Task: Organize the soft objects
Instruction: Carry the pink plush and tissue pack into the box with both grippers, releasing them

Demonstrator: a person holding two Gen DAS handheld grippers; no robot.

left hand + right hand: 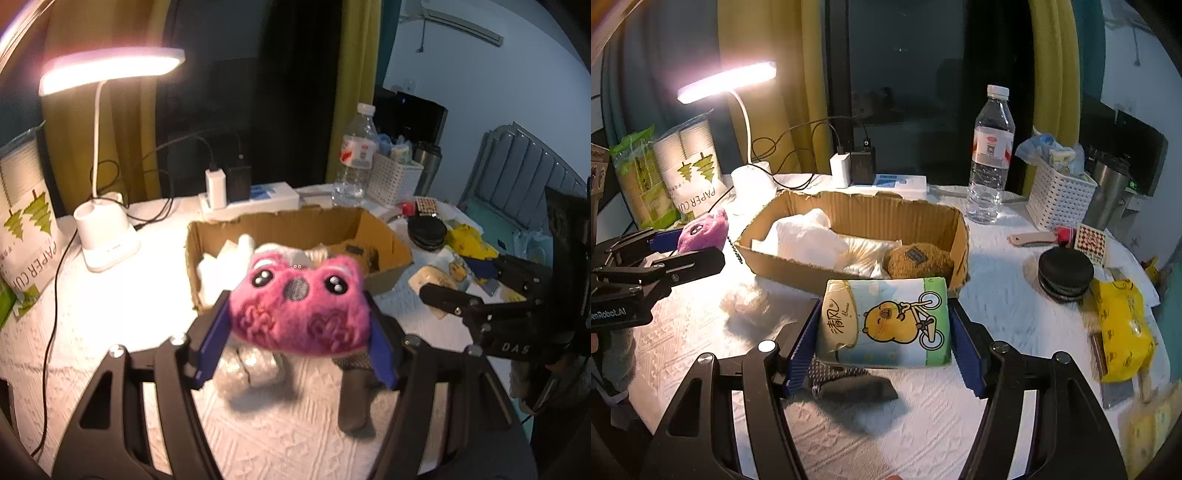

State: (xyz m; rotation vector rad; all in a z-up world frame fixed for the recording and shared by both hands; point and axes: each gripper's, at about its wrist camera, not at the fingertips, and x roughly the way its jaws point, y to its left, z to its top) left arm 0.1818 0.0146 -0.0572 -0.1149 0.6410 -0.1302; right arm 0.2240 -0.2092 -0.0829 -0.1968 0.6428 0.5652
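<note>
Now both your grippers carry cargo toward the cardboard box (857, 210).

Your left gripper (299, 328) pinches the pink plush (299, 302), box just ahead; your right gripper (882, 332) clamps the tissue pack (886, 325) crosswise, nearer, at the box's front wall.

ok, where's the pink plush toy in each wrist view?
Left wrist: pink plush toy at center, clamped in the left gripper.
Right wrist: same toy at the left edge, beside the left gripper.
Shared landmark: cardboard box just behind it.
</note>
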